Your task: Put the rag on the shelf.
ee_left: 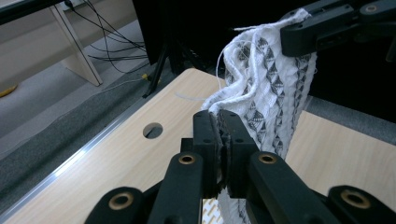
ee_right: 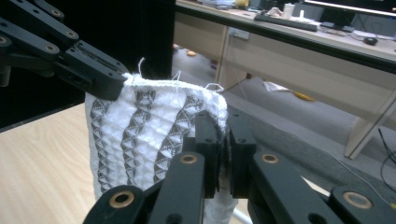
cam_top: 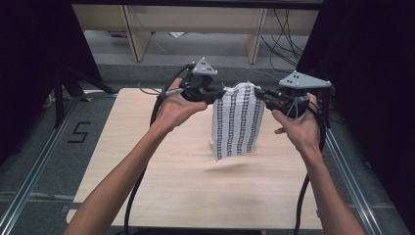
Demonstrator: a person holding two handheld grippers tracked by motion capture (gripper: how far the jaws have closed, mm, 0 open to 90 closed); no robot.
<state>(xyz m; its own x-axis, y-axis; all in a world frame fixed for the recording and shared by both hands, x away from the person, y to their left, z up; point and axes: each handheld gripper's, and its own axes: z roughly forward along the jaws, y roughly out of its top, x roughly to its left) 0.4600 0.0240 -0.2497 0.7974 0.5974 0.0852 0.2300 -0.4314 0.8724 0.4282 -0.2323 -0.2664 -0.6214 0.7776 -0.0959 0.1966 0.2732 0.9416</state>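
Here the left gripper (cam_top: 215, 93) and the right gripper (cam_top: 262, 95) each pinch one top corner of a white knitted cloth (cam_top: 237, 122) with dark patterned stripes, holding it up so that it hangs free above the wooden table (cam_top: 161, 181), its lower edge apparently just clear of the board, with a faint shadow beneath. In the left gripper view the jaws are clamped tight on the cloth's (ee_left: 268, 88) edge, and the other gripper (ee_left: 327, 28) bites the far corner higher up; in the right gripper view the jaws are likewise closed on the fabric (ee_right: 144, 130), with the left gripper (ee_right: 100, 77) nipping the opposite corner. Gripping the two upper corners at about the same height lets the cloth's own weight pull it flat and straight, which I judge is a way to spread it out before laying or folding it; the top edge sags a little between the grips, so the corners could be drawn slightly further apart. The table is pale wood grain with a round cable hole (ee_left: 152, 130) near one edge. Around it lies grey floor with a metal rail (cam_top: 29, 181) and a marked number, dark curtains at both sides, and beyond them light wooden desks (cam_top: 195, 24) with loose cables (cam_top: 284, 39) underneath
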